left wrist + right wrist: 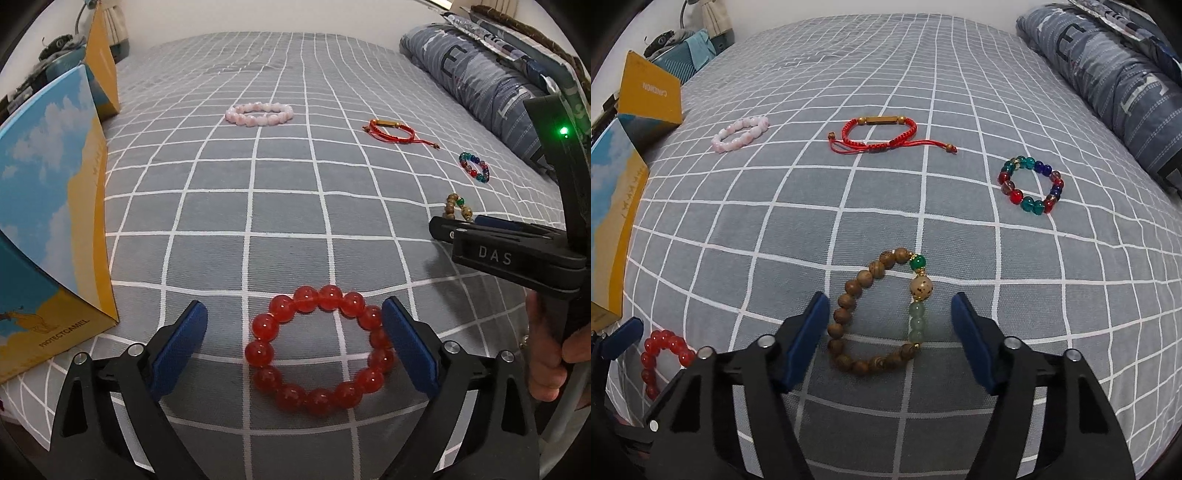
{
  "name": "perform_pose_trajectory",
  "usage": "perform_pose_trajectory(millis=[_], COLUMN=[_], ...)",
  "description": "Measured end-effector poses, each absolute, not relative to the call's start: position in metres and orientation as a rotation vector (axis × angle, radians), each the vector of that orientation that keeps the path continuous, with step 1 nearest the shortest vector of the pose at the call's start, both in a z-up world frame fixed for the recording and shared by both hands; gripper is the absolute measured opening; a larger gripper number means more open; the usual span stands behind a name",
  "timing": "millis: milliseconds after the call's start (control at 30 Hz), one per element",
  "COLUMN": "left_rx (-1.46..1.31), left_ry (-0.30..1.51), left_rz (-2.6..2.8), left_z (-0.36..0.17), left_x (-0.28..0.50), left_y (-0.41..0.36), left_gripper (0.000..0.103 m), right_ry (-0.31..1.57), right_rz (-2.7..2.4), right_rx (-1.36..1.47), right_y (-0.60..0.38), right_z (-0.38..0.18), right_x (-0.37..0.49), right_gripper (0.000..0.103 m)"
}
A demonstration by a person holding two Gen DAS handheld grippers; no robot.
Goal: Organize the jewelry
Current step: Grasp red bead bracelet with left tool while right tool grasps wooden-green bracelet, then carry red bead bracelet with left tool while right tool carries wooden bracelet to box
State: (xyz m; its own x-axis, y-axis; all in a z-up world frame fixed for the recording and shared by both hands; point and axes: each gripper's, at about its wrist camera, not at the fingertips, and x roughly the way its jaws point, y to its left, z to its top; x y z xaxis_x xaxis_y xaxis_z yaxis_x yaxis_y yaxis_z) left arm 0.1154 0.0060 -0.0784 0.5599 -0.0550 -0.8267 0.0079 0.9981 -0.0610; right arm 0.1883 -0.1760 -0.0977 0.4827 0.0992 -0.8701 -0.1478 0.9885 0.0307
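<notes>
Lying across a bed (295,206) under a grey sheet with a white grid, pillows (491,85) stacked at the right edge and a blue-and-yellow box (55,206) standing at the left. Tilting steeply down over the near part of the sheet, the left gripper (295,347) with jaws spread wide around the red bracelet (319,350), the right pad (406,350) sitting just beside the beads, the left pad clearly apart. Angling down likewise, the right gripper (888,339) with jaws partly apart, straddling the wooden bracelet (879,314), neither pad touching it. Showing in the left view, a hand (546,354) wrapping the right gripper's handle. Resting farther up the sheet, well apart from both grippers: the pink bracelet (740,133) near the box, the cord bracelet (882,133) in the middle, the multicolour bracelet (1030,184) towards the pillows.
</notes>
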Motion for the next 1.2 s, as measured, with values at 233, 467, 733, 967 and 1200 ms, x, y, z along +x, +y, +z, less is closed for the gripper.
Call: perform_pose_trajectory(millis=[233,467,733,967,1200], left_rx=[-0.034,0.000,-0.019,-0.028,-0.041], left_ry=[0.981,0.989,0.992,0.989,0.971], left_rz=[-0.052,-0.046,-0.054,-0.053,-0.035], left_z=[-0.079,-0.081,-0.074,-0.066,-0.048], left_x=[0.115,0.114,0.112,0.110,0.108], left_y=[-0.002,-0.007,-0.001,0.000,0.008], left_gripper=[0.086,0.048,0.025,0.025,0.025], right_ry=[1.044,1.037,1.020,1.004,0.947], right_rz=[0.142,0.129,0.104,0.098,0.093], right_rx=[-0.045,-0.044,-0.079,-0.038,-0.034], right_y=[-0.178,-0.178,-0.172,-0.177,-0.172], right_z=[-0.096,-0.096,-0.099,-0.087,-0.057], right_x=[0.186,0.185,0.183,0.182,0.175], right_gripper=[0.037,0.018,0.015,0.014,0.014])
